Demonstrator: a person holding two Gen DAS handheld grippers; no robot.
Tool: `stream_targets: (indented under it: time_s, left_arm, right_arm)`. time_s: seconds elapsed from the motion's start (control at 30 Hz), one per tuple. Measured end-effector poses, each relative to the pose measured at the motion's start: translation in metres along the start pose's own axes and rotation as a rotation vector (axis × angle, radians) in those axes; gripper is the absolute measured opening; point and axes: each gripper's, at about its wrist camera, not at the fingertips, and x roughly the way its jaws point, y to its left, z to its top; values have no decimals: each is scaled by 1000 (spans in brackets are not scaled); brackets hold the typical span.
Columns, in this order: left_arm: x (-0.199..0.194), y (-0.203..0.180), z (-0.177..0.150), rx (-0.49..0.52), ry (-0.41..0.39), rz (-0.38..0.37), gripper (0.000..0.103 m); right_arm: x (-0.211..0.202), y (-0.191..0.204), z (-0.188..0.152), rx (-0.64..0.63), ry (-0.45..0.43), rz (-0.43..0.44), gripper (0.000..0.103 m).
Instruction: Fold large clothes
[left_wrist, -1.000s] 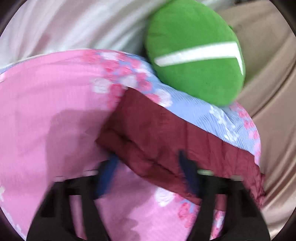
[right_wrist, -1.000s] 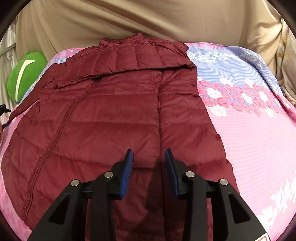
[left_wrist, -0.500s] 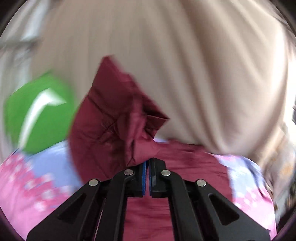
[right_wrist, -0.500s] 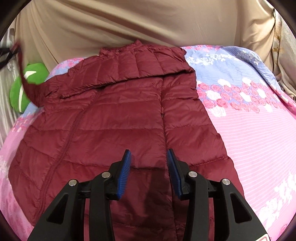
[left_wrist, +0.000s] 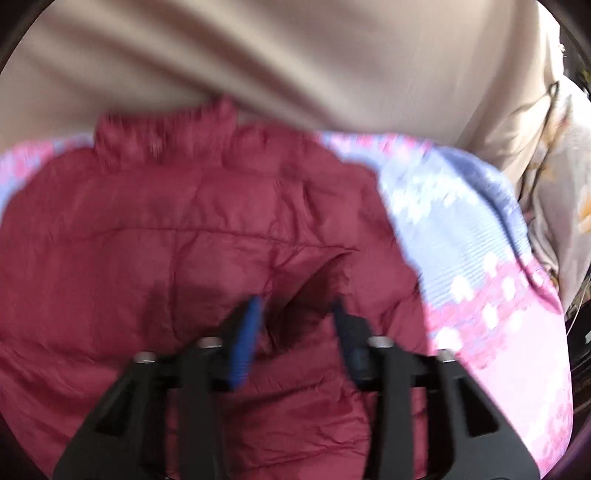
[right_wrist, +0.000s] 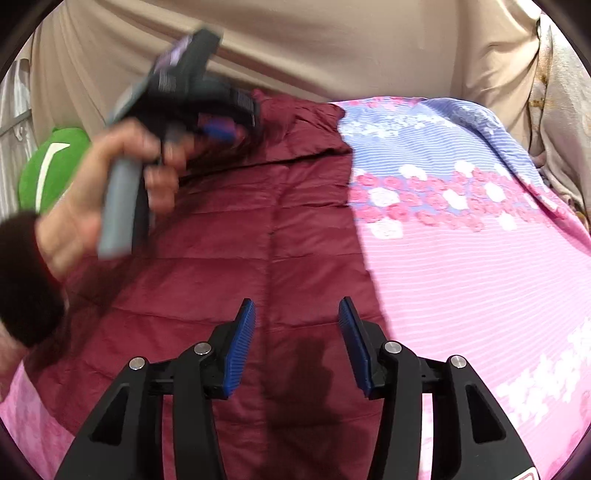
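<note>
Pink floral bedspread (right_wrist: 461, 266), maroon jacket (right_wrist: 229, 258) under both opening, empty tongs (right_wrist: 297, 332)

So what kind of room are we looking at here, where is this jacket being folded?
Most likely a bedroom. The maroon puffer jacket lies spread on a bed sheet printed with pink and blue flowers, a green plush cushion sits at its far left, and beige curtain fabric hangs behind.

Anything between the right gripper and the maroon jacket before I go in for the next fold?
Nothing visible. The right gripper, jaws opening and empty, hangs directly over the jacket. The left gripper is farther up, near the collar.
</note>
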Motion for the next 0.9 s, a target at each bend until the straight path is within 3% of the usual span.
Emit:
stream_targets:
  time_s: [0.1,0.13,0.2,0.27,0.4,0.57,0.73,0.83,0.9]
  left_arm:
    - [-7,21,-14,-44,-6,-55,62]
    - [-23,33,-16,-53,-27,-69,66]
    - [-54,55,-19,-70,-88,-80,87]
    - [-88,89,-26,-100,-162,-55,92]
    - [-125,156,-35,-201,-183,7,93]
    - [-121,243,-49,-390,-106,81,92]
    - [-112,299,-65,-569,-69,23,89]
    - [-109,309,-61,-612,-81,-26,89]
    - [-106,313,-53,-629,-93,-44,89]
  right_arm:
    - [2,-15,14,7,-17,2,51]
    - [3,-19,20,9,-26,7,53]
    - [6,-23,35,8,-44,19,54]
    - [14,-26,55,13,-61,42,55]
    - [42,-23,96,53,-48,123,58]
    - [103,-23,135,211,80,262,59]
    - [152,-16,145,332,173,330,59]
    - [161,-5,149,346,183,353,59]
    - [166,3,154,336,184,357,53]
